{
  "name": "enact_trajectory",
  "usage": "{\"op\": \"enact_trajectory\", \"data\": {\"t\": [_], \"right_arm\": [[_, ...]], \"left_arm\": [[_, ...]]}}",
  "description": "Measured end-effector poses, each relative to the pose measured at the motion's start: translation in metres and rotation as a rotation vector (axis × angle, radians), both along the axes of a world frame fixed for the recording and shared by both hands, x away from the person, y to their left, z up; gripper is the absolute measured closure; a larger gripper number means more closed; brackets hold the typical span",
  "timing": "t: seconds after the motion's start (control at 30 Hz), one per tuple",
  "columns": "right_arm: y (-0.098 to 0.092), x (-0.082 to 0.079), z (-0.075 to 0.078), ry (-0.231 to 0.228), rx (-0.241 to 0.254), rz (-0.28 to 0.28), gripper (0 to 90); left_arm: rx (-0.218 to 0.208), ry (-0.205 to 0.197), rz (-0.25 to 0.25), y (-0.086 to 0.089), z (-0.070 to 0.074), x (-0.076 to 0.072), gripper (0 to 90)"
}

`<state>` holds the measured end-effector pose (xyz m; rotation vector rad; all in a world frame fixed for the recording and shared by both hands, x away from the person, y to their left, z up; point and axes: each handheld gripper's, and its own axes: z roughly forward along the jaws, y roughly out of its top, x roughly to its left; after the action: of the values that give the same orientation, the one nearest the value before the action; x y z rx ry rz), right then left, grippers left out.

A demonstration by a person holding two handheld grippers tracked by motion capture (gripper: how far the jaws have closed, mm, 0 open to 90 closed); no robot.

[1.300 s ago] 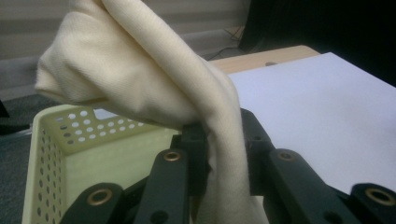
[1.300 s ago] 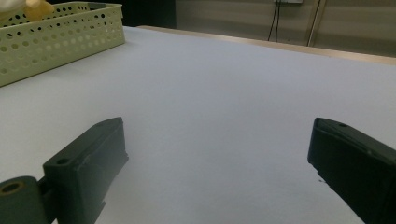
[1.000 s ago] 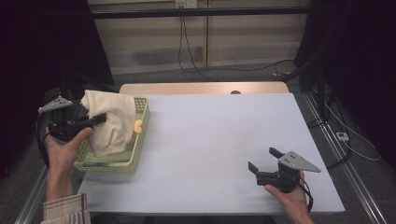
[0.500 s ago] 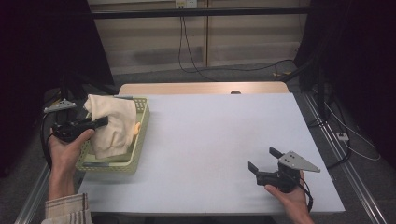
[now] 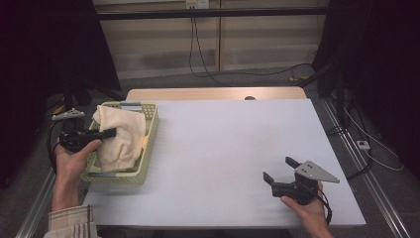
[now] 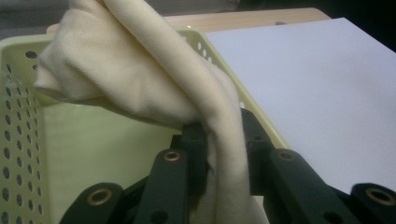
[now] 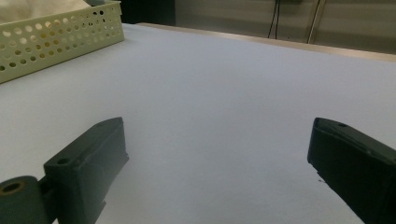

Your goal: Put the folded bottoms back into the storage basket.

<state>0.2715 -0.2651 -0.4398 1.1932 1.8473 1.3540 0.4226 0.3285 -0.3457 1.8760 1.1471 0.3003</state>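
Cloth (image 6: 154, 79): pinched in my left gripper (image 6: 223, 154), over the basket (image 5: 148, 136)
Right gripper (image 5: 280, 174): released, well apart
Count: one cloth, one basket

A white worktop (image 5: 233, 148) is sitting on a wooden table (image 5: 198, 93), with metal rails (image 5: 369, 178) running along its sides. Behind it, black cables (image 5: 208, 59) are hanging down a pale panelled wall (image 5: 247, 34) onto grey floor (image 5: 218, 82), and dark curtains (image 5: 381, 64) are closing in both sides.
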Motion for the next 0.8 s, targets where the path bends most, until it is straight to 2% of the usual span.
{"op": "enact_trajectory", "data": {"t": [0.6, 0.8], "right_arm": [[-0.001, 0.000, 0.000, -0.004, -0.001, 0.000, 4.3], [-0.001, 0.000, 0.000, -0.003, -0.002, 0.000, 4.3]], "left_arm": [[0.027, 0.049, -0.026, -0.009, -0.014, 0.016, 76.2], [0.027, 0.048, -0.033, -0.012, -0.016, 0.019, 76.1]]}}
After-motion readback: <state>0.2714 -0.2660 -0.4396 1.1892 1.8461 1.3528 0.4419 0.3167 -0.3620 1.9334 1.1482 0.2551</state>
